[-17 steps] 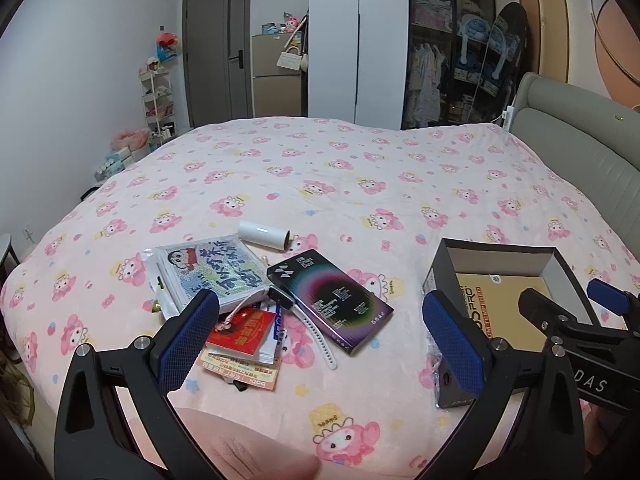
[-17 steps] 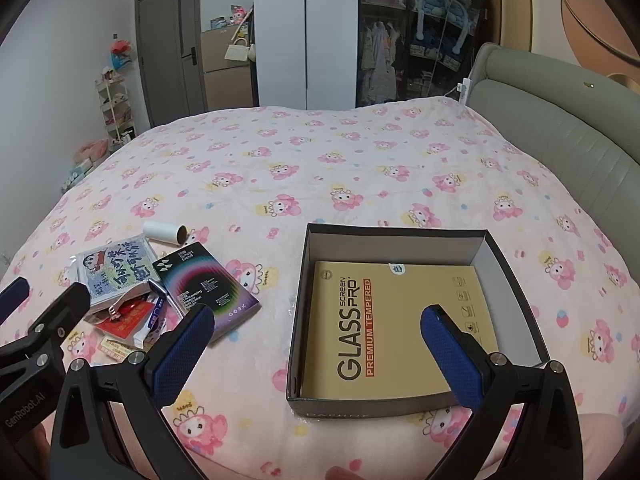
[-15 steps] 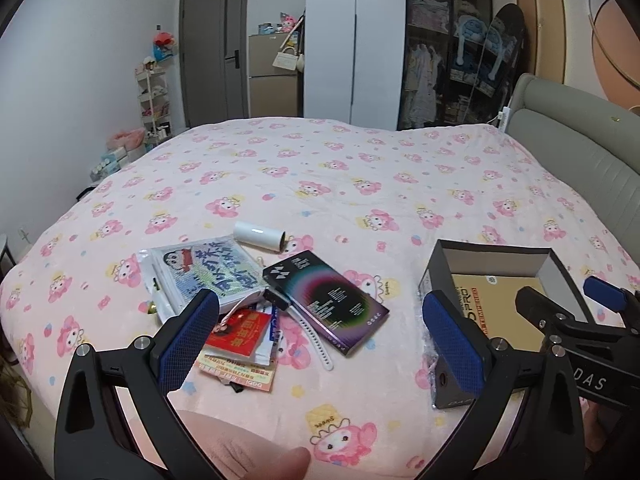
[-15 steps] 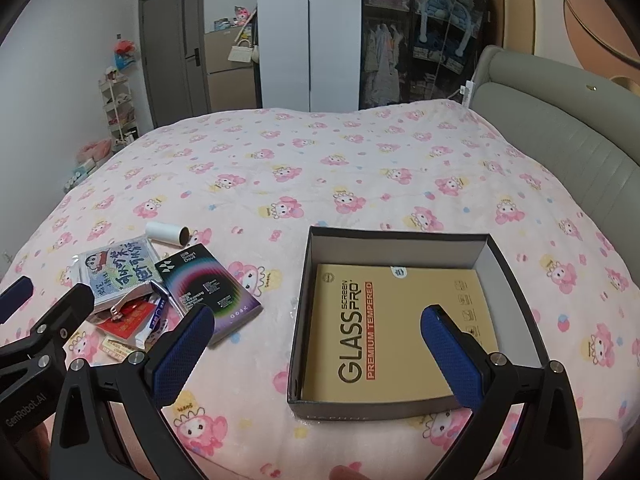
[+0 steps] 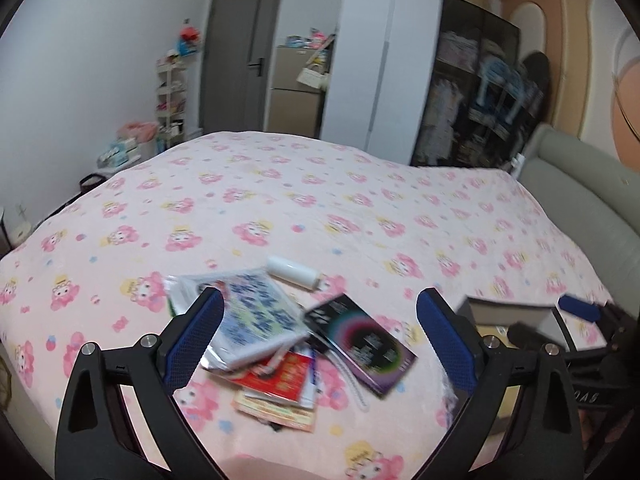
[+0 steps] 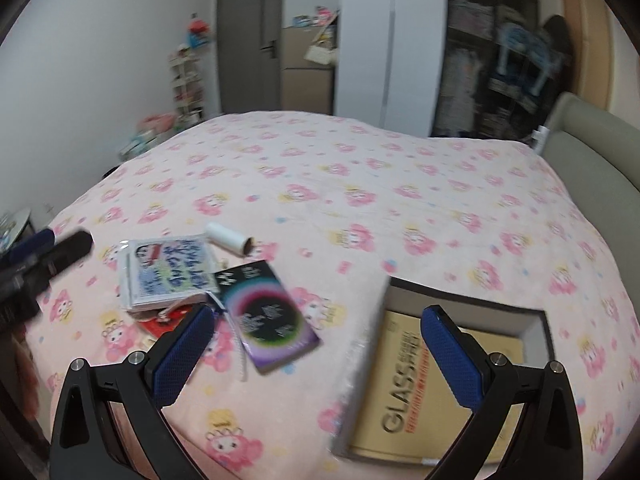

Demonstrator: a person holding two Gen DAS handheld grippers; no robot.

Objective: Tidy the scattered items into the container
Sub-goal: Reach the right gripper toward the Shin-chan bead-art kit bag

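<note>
The scattered items are heaped in one loose pile near the front edge of the bed (image 5: 280, 184), to the left of the cardboard box (image 6: 536, 316), so nothing has been tidied yet. On top lies a cartoon packet (image 5: 256, 316). A dark booklet with a rainbow ring (image 5: 360, 340) leans off its right side, a red packet (image 5: 280, 376) peeks out below, and a white roll (image 5: 290, 270) sits just behind. Only a flat "GLASS" pack (image 6: 432, 392) lies in the box. The left gripper (image 5: 318, 340) is held spread wide over the pile, probably to pick first. The right gripper (image 6: 316, 356) is spread too, with nothing in it.
</note>
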